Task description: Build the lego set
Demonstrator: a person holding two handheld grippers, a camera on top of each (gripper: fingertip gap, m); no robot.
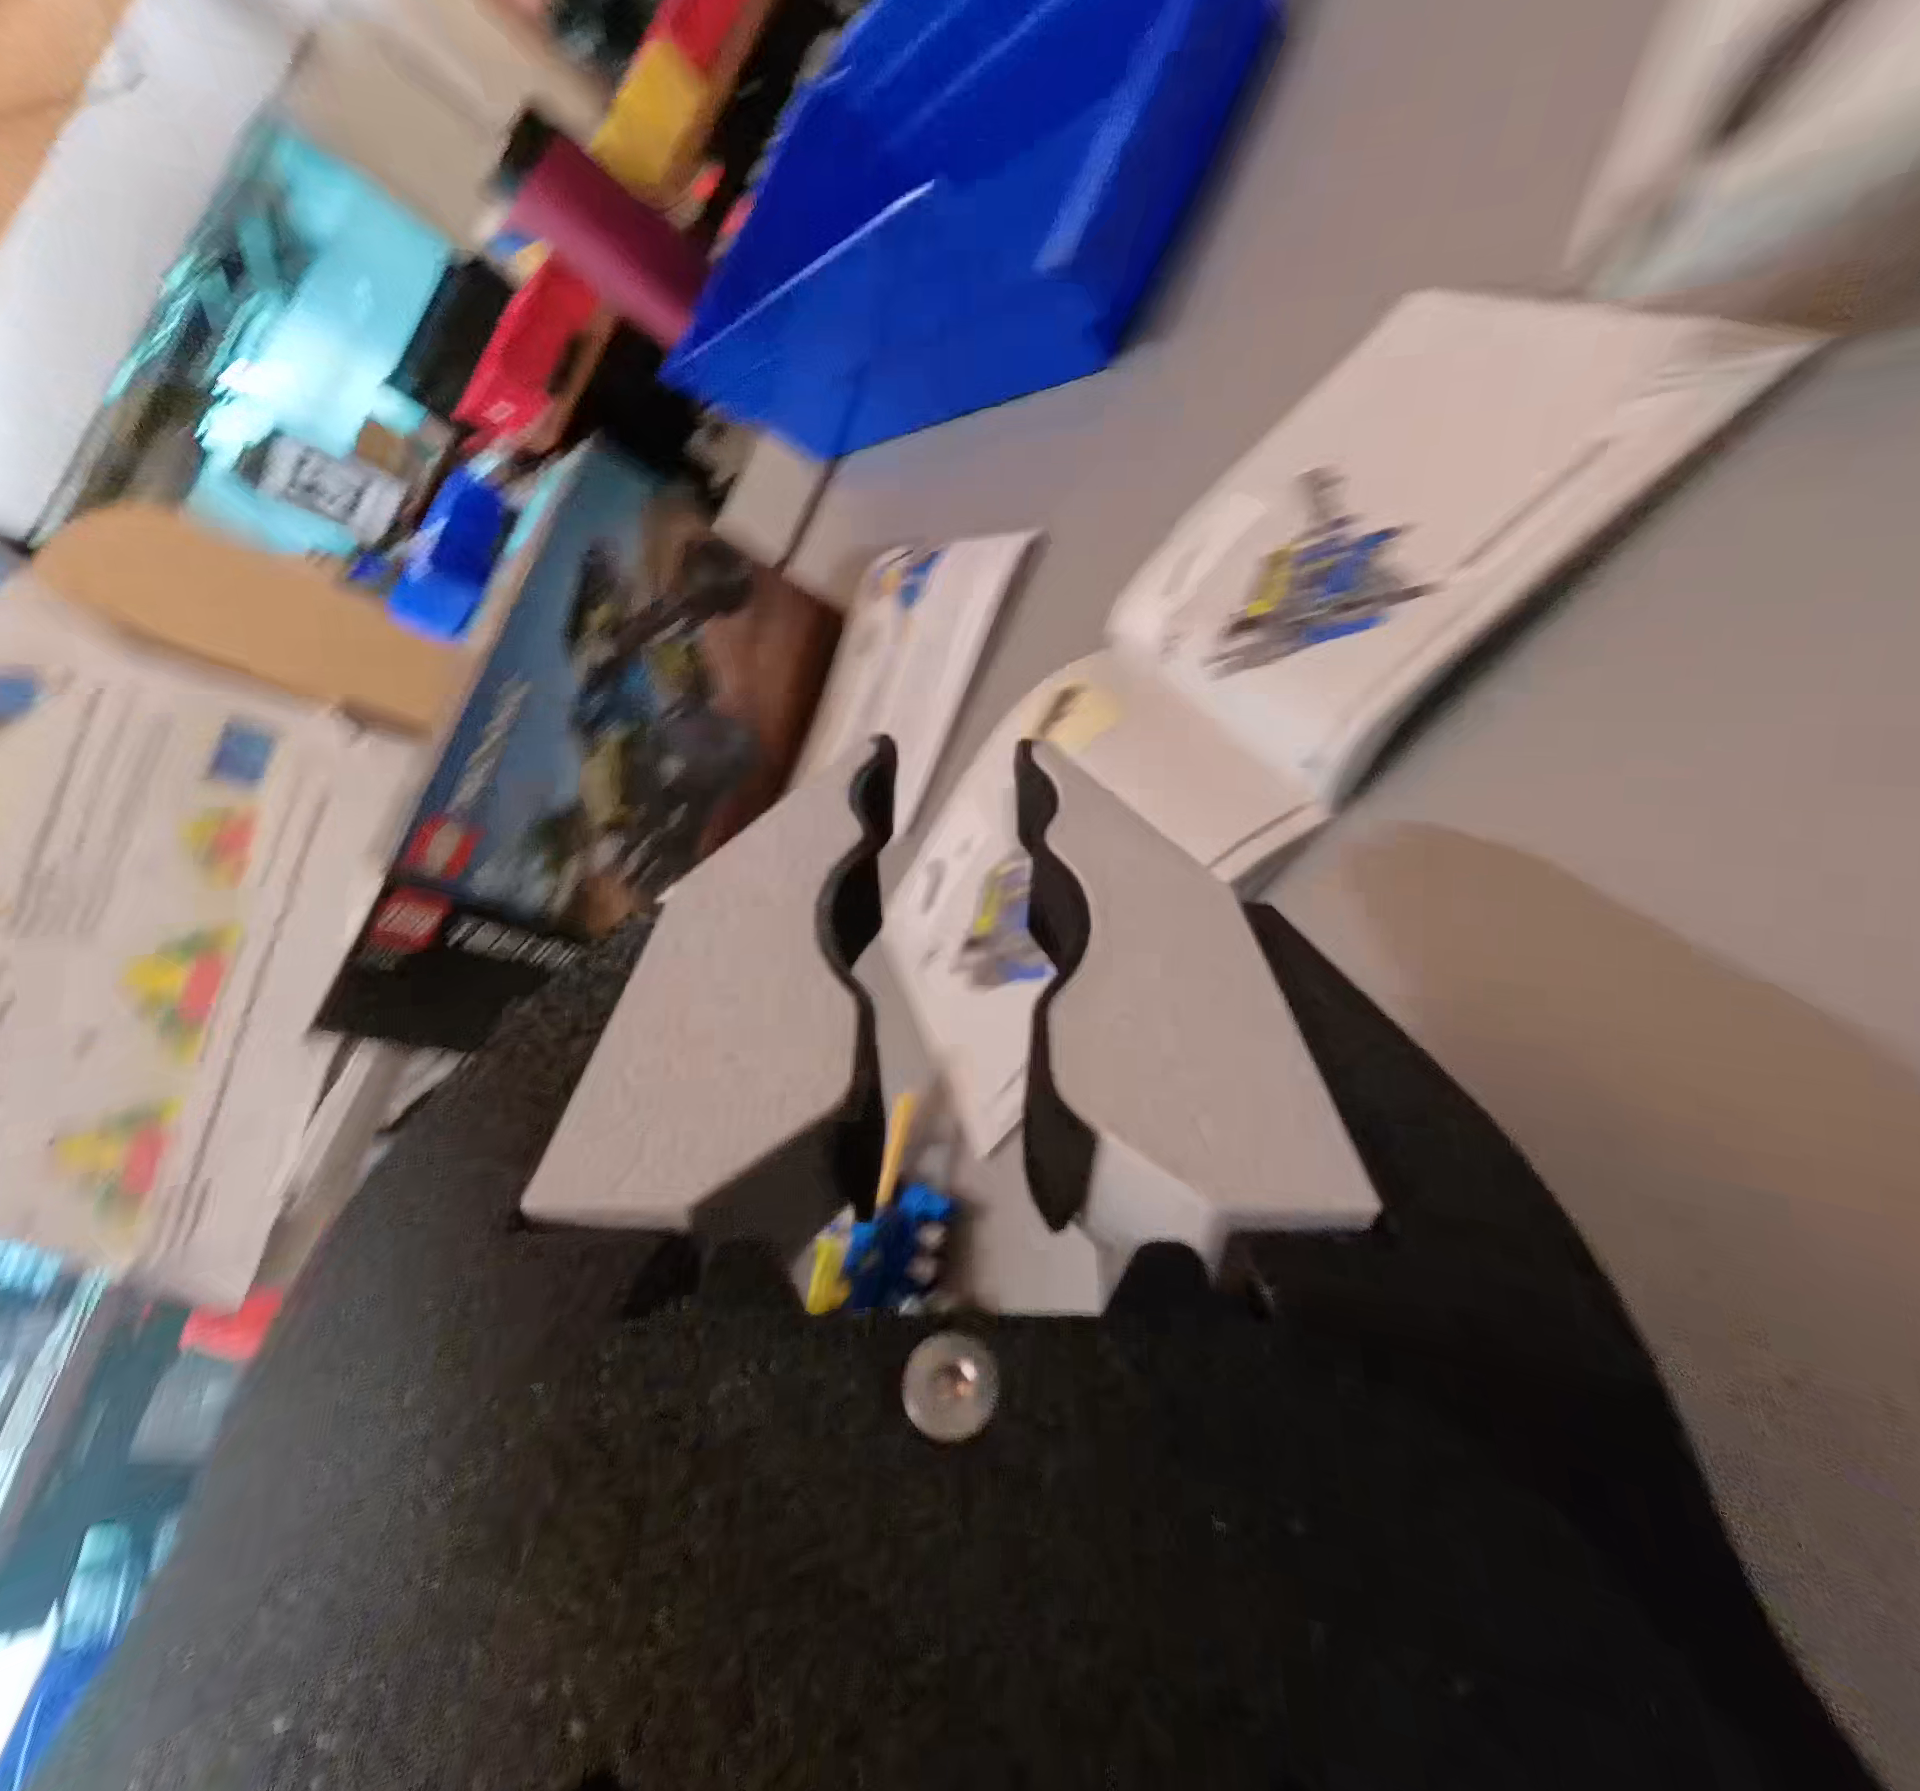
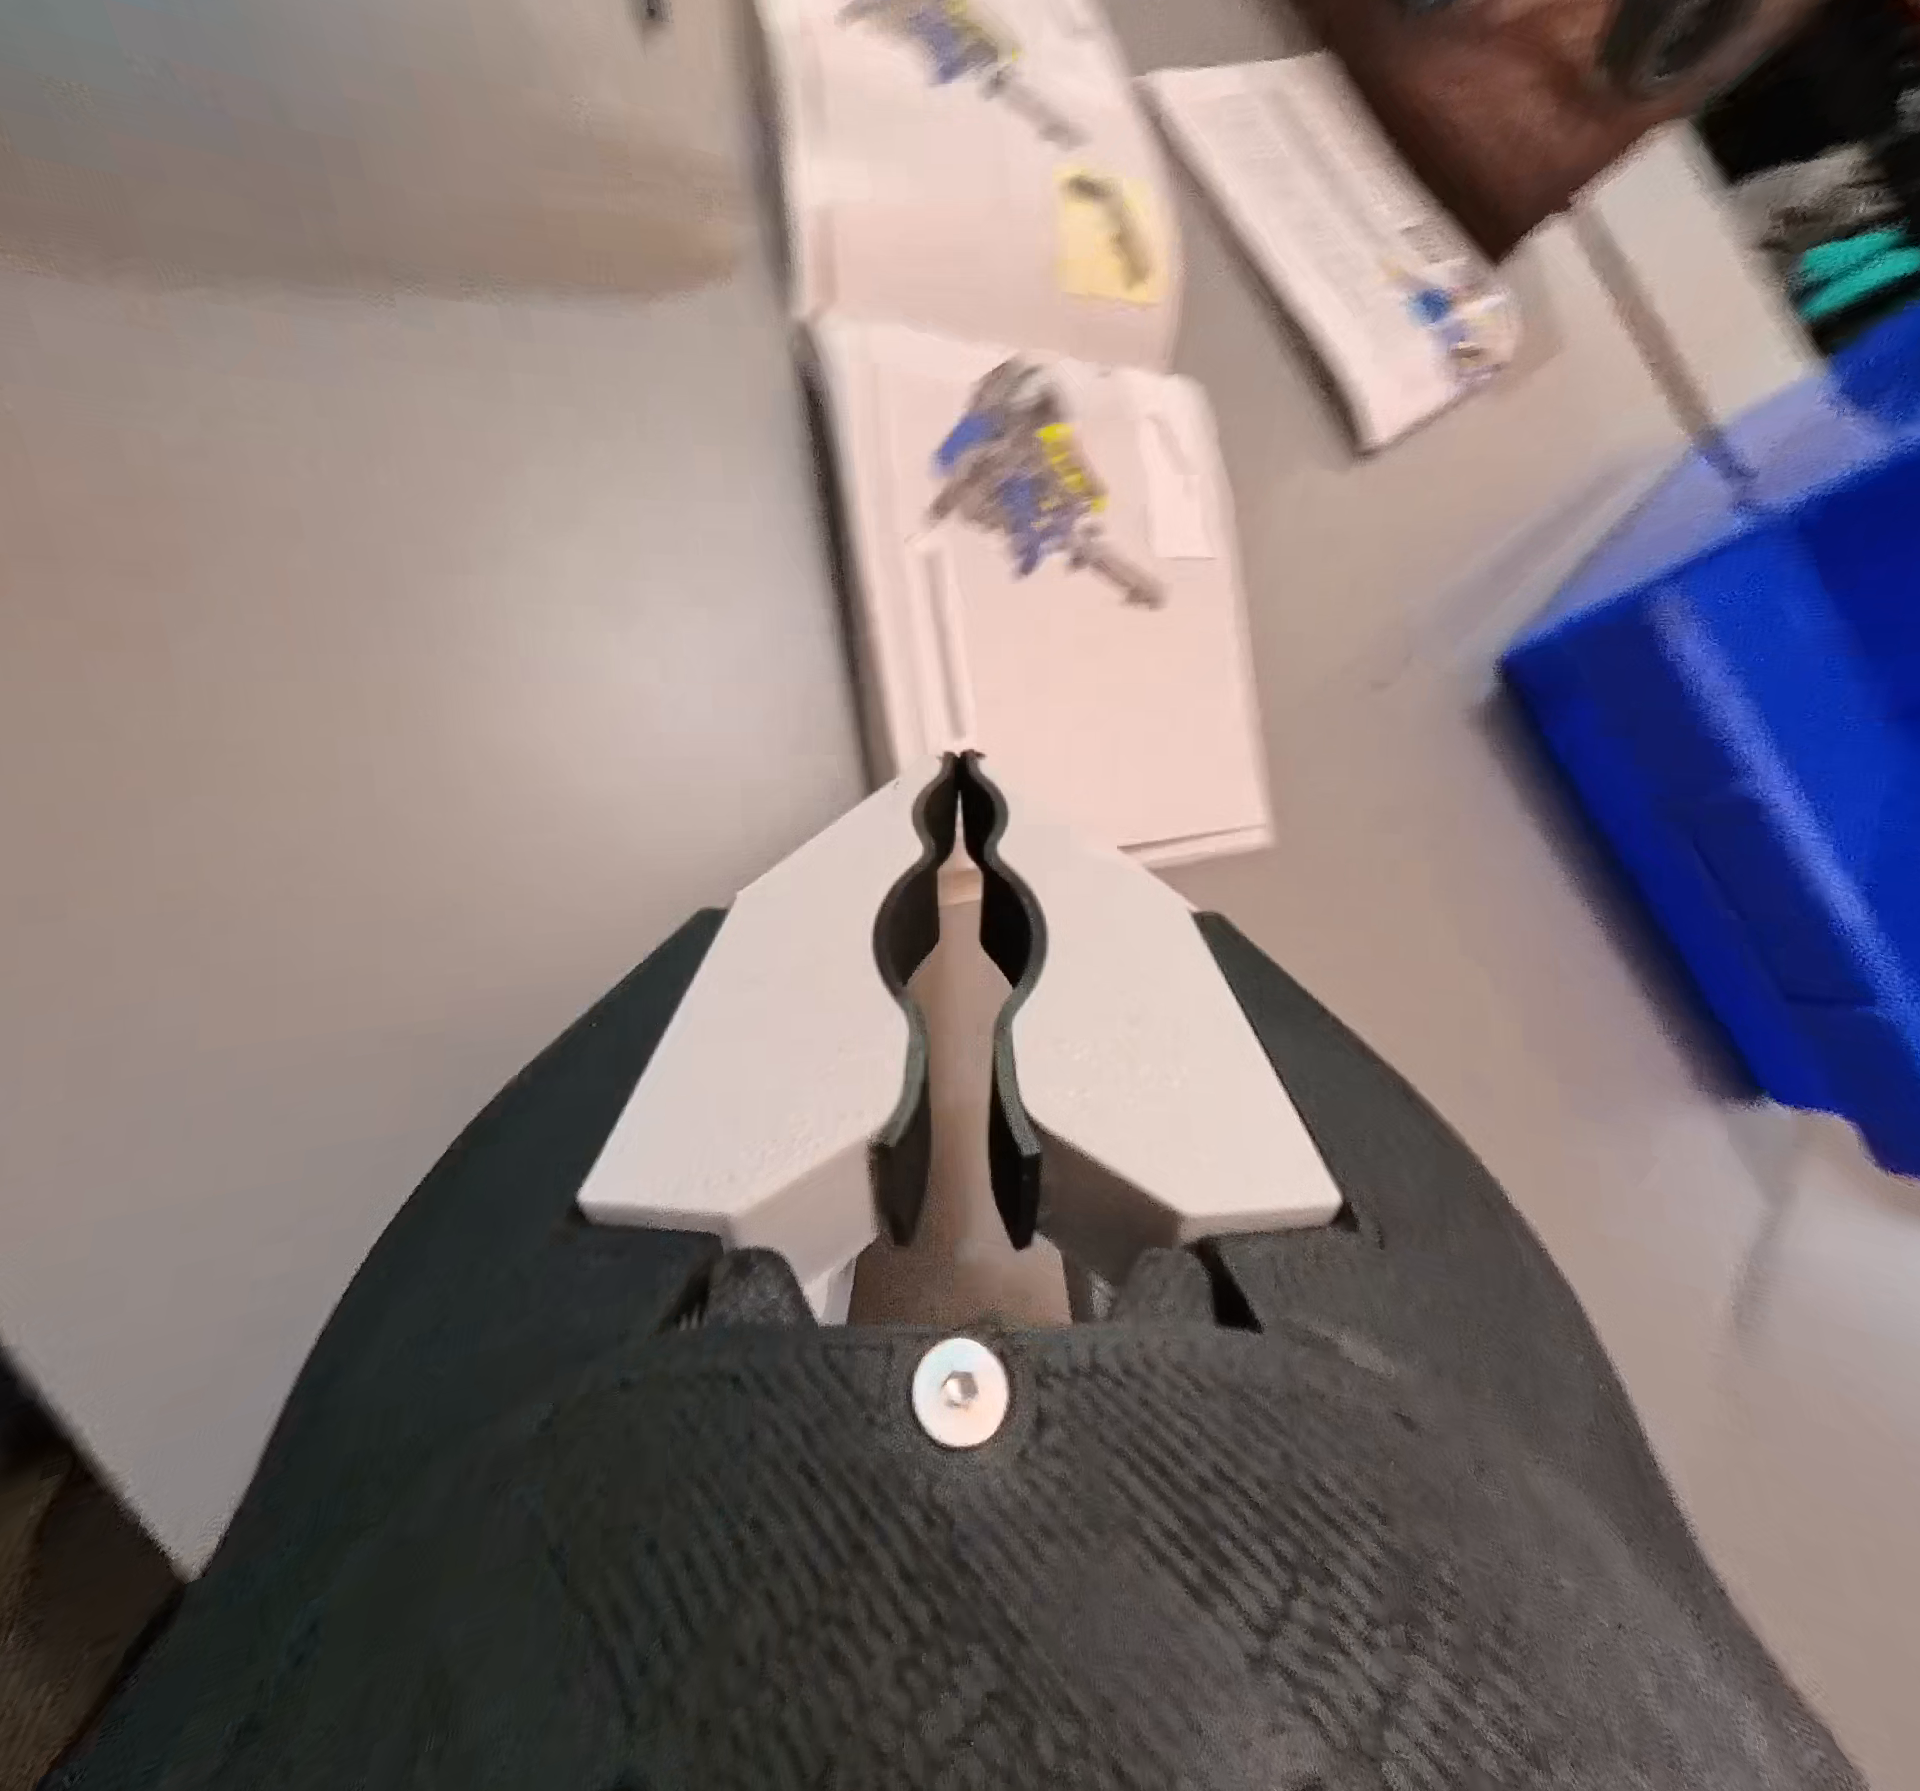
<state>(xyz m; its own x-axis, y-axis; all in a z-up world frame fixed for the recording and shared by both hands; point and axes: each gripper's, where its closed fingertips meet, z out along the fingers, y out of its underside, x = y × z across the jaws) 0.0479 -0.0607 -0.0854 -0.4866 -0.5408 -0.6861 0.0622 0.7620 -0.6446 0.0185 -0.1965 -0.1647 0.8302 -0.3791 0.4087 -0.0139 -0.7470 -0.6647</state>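
Observation:
Both views are blurred by motion. My left gripper (image 1: 956,754) is open, its fingers a clear gap apart above the grey table. A small blue and yellow lego assembly (image 1: 888,1232) shows in the gap near the base of the fingers; I cannot tell whether it touches them. My right gripper (image 2: 963,756) is shut with the tips touching and nothing between them. It points at the near edge of the open instruction booklet (image 2: 1060,515), which also shows in the left wrist view (image 1: 1351,598).
A blue bin (image 1: 987,183) stands beyond the booklet, at the right in the right wrist view (image 2: 1745,806). The lego box (image 1: 623,723) and a folded leaflet (image 1: 935,619) lie left of the booklet. Printed sheets (image 1: 156,910) and cardboard (image 1: 239,609) sit far left.

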